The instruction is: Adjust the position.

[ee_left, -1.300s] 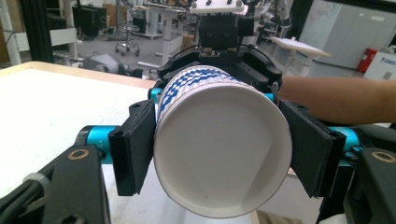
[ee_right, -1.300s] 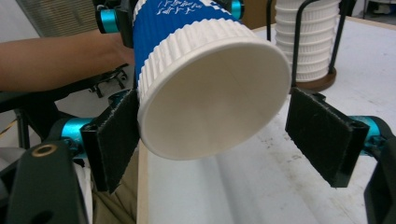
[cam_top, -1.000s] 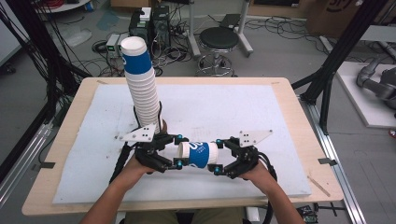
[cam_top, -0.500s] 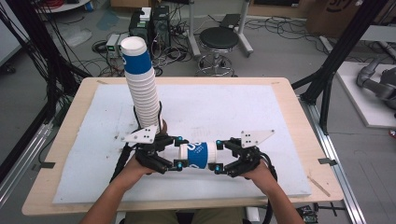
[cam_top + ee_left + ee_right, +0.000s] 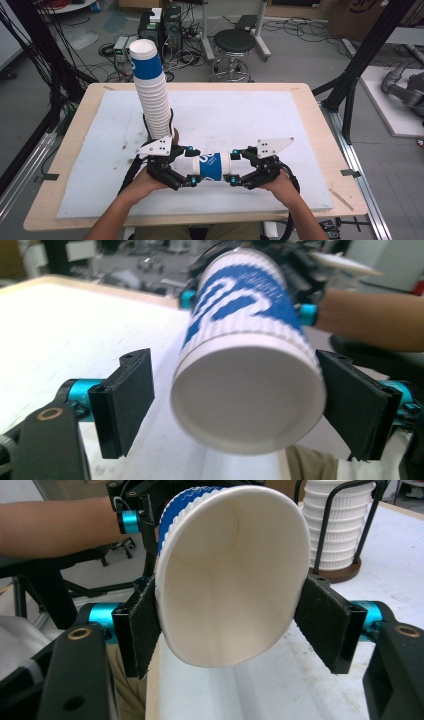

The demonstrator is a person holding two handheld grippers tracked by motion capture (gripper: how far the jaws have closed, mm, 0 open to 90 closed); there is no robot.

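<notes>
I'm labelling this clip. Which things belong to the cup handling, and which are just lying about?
In use: paper cup, left gripper, right gripper, cup stack, white mat.
Lying about: stool, computer boxes, floor cables.

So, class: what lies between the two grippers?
A blue-and-white paper cup lies on its side between the left gripper and the right gripper, in the high view.
</notes>
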